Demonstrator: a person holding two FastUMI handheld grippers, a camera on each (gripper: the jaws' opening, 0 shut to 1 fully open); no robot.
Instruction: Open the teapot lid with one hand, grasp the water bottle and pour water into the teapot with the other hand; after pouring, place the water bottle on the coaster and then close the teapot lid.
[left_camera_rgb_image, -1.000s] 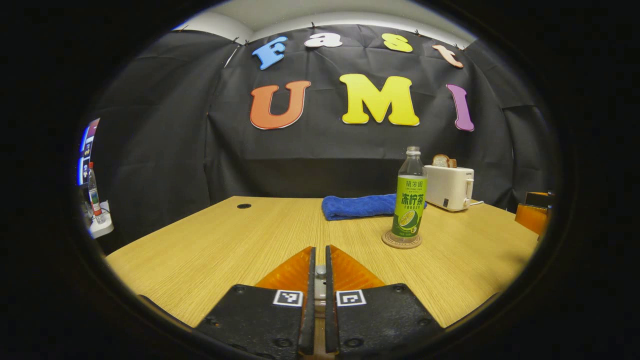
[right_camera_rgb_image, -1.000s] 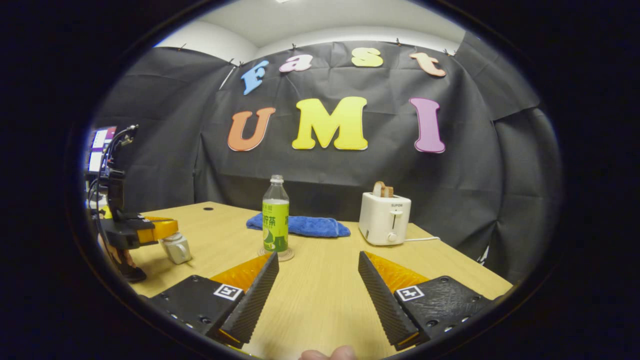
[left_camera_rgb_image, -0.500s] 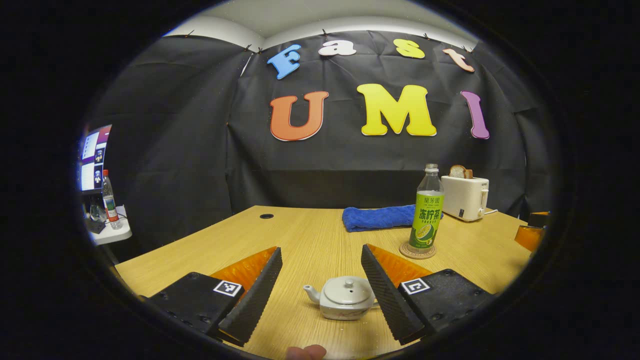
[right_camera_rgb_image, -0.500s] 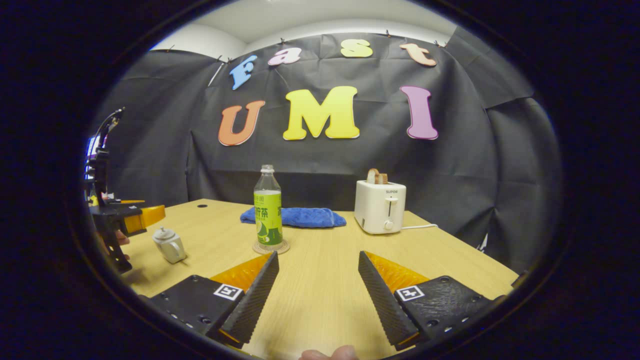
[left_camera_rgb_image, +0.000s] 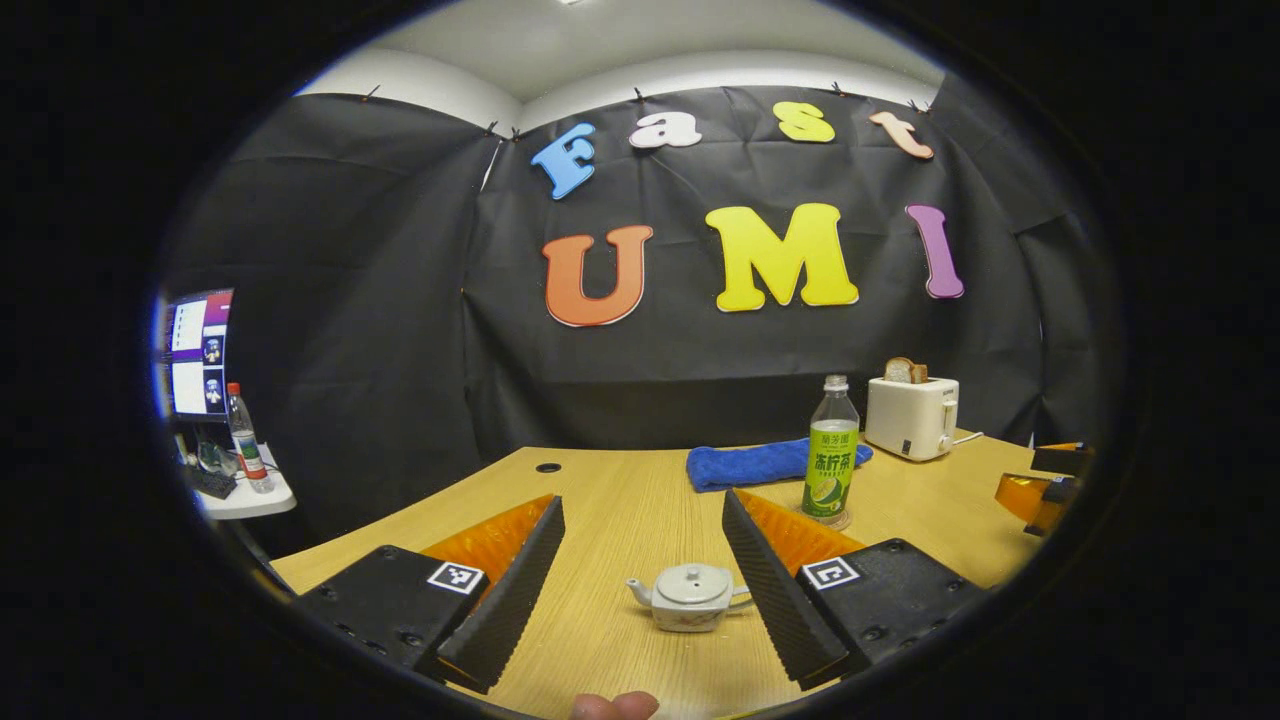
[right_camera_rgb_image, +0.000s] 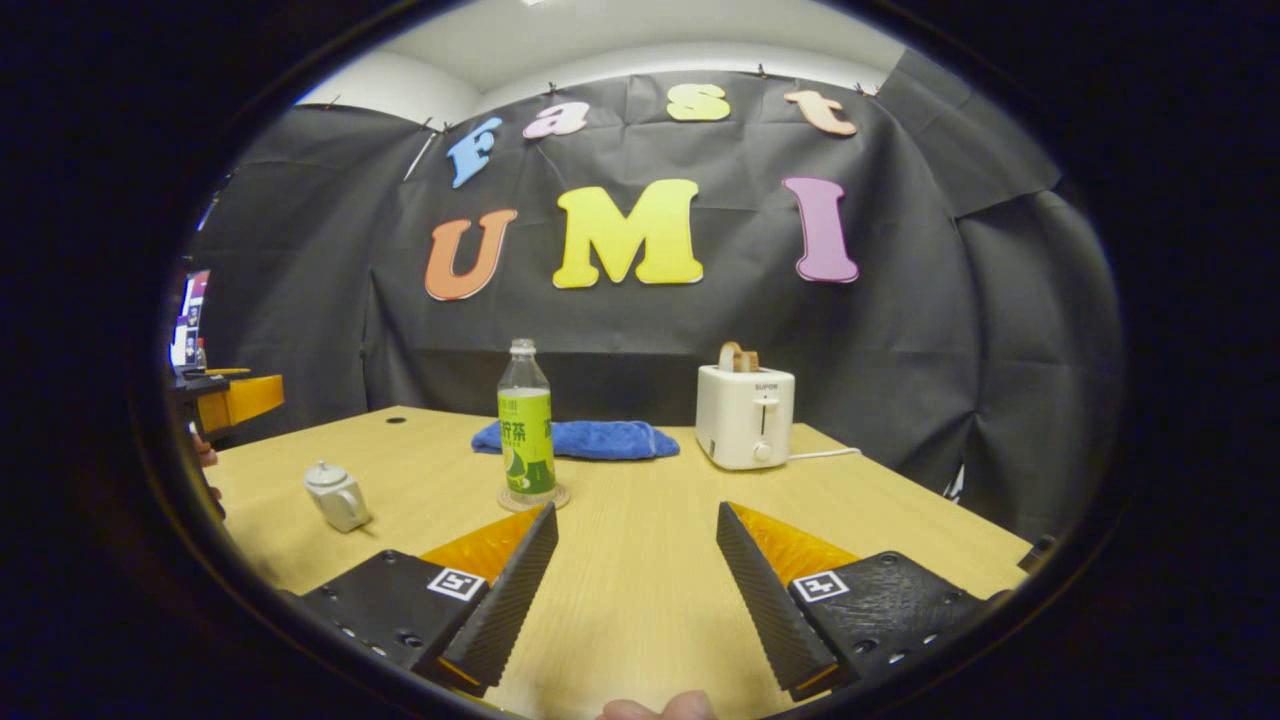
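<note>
A small white teapot (left_camera_rgb_image: 690, 597) with its lid on stands on the wooden table (left_camera_rgb_image: 620, 500), low between the fingers of my left gripper (left_camera_rgb_image: 642, 500). That gripper is open and raised clear of the pot. The green-labelled water bottle (left_camera_rgb_image: 830, 465) stands upright on a round coaster (left_camera_rgb_image: 843, 520) beyond it. In the right gripper view, my right gripper (right_camera_rgb_image: 636, 512) is open over bare table. There the bottle (right_camera_rgb_image: 526, 435) and its coaster (right_camera_rgb_image: 533, 497) are ahead to the left, and the teapot (right_camera_rgb_image: 335, 495) is farther left. The left gripper (right_camera_rgb_image: 235, 400) hangs at the left edge.
A blue towel (right_camera_rgb_image: 580, 440) lies behind the bottle, and a white toaster (right_camera_rgb_image: 745, 415) holding bread stands at the back right with its cord trailing. A side shelf with a monitor (left_camera_rgb_image: 200, 350) and another bottle (left_camera_rgb_image: 245, 440) sits off the table's left.
My left gripper was shut low over the teapot's lid; it has opened and drawn up and back, leaving the lid on the pot. The right gripper stayed open and drifted slightly.
</note>
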